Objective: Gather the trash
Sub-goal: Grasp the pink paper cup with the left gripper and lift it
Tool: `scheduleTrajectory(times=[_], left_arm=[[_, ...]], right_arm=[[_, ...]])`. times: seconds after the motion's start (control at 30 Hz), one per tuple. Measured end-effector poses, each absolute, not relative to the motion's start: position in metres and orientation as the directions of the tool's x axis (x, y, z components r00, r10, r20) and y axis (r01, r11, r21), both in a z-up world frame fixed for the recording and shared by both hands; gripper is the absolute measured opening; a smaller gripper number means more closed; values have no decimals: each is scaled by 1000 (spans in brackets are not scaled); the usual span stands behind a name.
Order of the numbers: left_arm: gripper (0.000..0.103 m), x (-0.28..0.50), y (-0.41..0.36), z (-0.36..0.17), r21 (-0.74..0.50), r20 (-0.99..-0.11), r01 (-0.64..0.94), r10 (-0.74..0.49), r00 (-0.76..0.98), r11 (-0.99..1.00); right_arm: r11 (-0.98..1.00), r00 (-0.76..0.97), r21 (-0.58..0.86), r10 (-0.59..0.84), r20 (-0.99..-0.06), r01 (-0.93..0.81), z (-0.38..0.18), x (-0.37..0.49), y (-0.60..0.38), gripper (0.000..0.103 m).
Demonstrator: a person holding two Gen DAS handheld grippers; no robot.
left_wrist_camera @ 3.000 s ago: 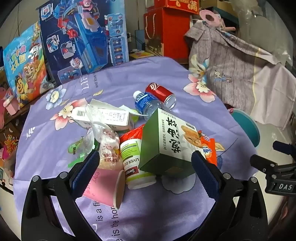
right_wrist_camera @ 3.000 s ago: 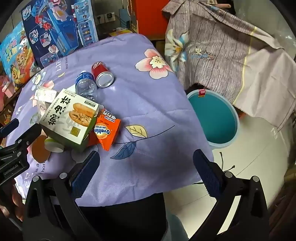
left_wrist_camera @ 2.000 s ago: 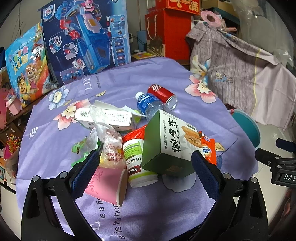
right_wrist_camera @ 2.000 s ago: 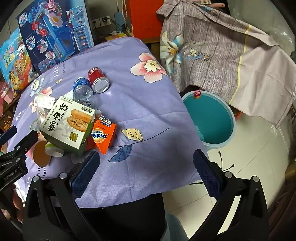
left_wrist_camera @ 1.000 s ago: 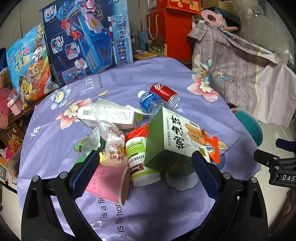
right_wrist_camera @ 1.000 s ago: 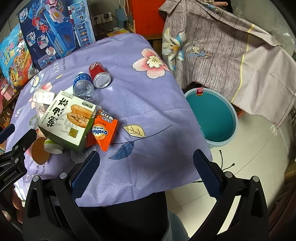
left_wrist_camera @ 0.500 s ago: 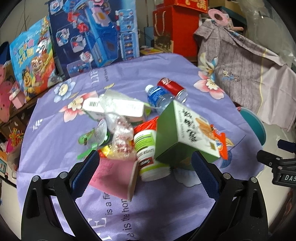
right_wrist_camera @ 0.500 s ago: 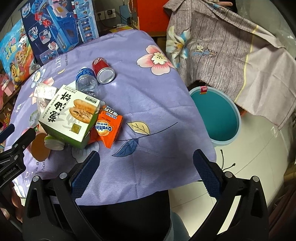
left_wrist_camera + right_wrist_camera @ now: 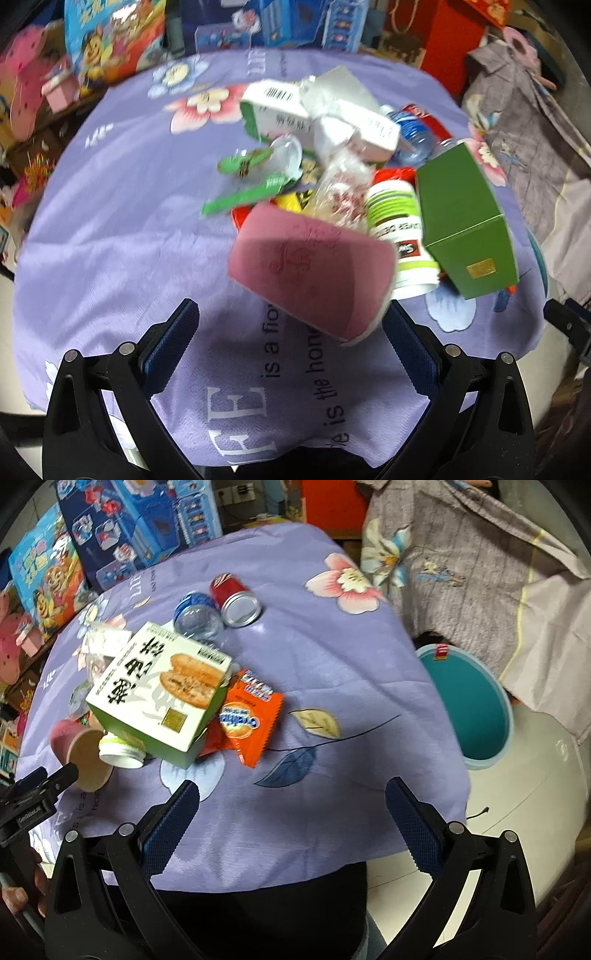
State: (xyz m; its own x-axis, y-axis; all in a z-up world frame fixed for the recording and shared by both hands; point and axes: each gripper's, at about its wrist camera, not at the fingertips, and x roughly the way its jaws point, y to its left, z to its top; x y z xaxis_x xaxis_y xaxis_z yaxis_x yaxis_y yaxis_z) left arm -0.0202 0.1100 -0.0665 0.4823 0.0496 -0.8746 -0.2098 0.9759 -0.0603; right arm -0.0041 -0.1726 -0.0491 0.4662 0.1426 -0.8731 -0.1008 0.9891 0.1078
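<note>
Both pairs of jaws stand wide apart with nothing between them: the left gripper (image 9: 290, 332) hangs low over the near edge of the table, its ribbed blue pads either side of a pink paper cup (image 9: 314, 266) that lies on its side just ahead, not gripped, while the right gripper (image 9: 291, 814) is held higher and further out, looking down past the table edge toward the floor. The trash sits in a loose heap on the purple flowered tablecloth (image 9: 332, 635), a soft, faintly wrinkled fabric with printed lettering. Against the cup leans a white plastic supplement bottle (image 9: 400, 236) with a green-striped label, and beside that a glossy green cardboard box (image 9: 162, 690) printed with a sandwich picture, tilted over the bottle. A crinkled orange foil sachet (image 9: 247, 720) pokes out from under the box. Behind it lie a clear water bottle (image 9: 197, 616) with a blue label and a red metal can (image 9: 236, 598), side by side and touching. Crumpled clear plastic wrap (image 9: 343, 184), a white carton (image 9: 295, 110) and green wrappers (image 9: 251, 173) fill the far side of the pile, blurred. A round teal bin (image 9: 476, 701) stands on the pale floor just beside the table
</note>
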Motion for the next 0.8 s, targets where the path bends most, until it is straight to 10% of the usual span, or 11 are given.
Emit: scheduleTrajectory(times=[0.5,0.63,0.8], left_arm=[[96,-21,126,-74,-39,-875,-276,101,474,960],[74,-26,139,-78,-49,-879,-300,102,467,953],[21,-25,156,-91,-79,-896,-322,74,437,943]], right_arm=[[986,442,96,148,-885,-139,-57,2,-154,97],[983,448,90,152,-881,-158,-49,4,-148,97],[984,464,82,148,-873,-159,-36,9,-147,97]])
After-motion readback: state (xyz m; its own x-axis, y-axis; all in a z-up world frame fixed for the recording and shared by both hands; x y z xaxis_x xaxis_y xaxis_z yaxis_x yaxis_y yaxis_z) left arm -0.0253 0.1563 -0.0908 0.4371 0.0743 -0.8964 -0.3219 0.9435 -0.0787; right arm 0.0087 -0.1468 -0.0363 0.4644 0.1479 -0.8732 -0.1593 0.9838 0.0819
